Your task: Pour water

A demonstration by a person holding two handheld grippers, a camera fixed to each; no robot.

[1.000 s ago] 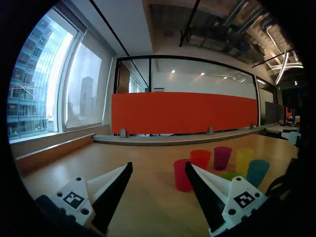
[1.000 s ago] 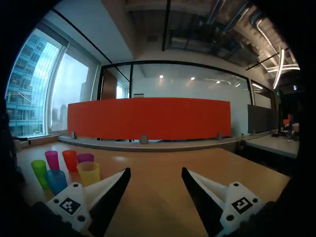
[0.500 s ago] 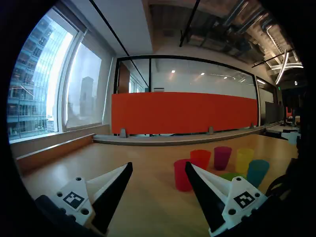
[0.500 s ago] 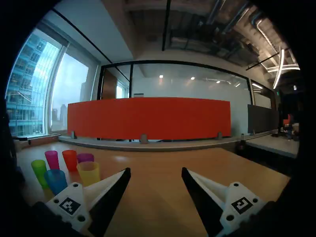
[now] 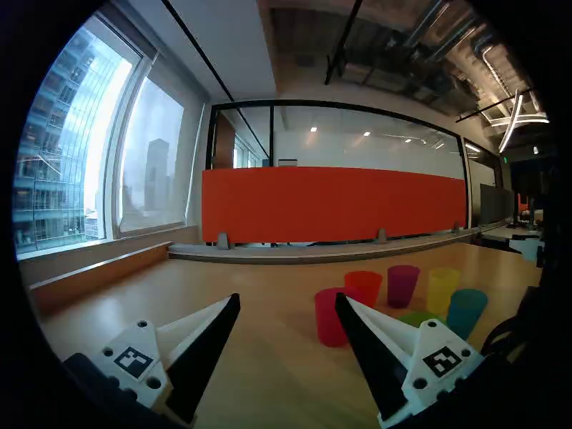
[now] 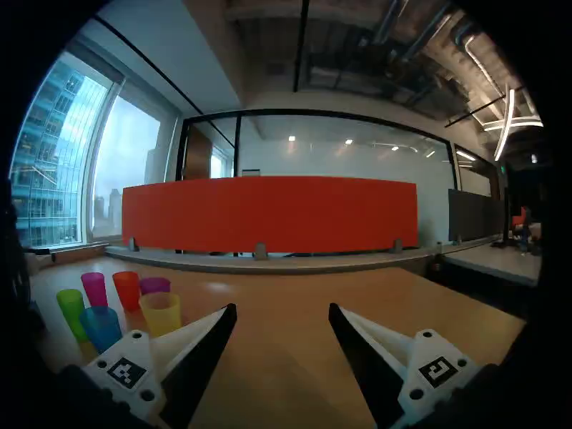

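Several coloured plastic cups stand in a cluster on the wooden table [image 5: 272, 343]. In the left gripper view I see a red cup [image 5: 329, 317] nearest, an orange cup [image 5: 363, 284], a purple cup [image 5: 402, 284], a yellow cup [image 5: 442, 288], a teal cup [image 5: 466, 312] and a green cup [image 5: 417, 317] partly behind my right finger. My left gripper [image 5: 286, 311] is open, low over the table, just left of the cups. In the right gripper view the cluster sits at the left: green cup [image 6: 72, 310], teal cup [image 6: 101, 328], yellow cup [image 6: 161, 312]. My right gripper [image 6: 281, 318] is open and empty.
An orange divider panel [image 5: 332, 204] runs along the table's far edge [image 6: 272, 266]. Large windows [image 5: 71, 171] line the left side. Another desk [image 6: 497, 261] stands off to the right. Bare tabletop [image 6: 286, 343] lies ahead of the right gripper.
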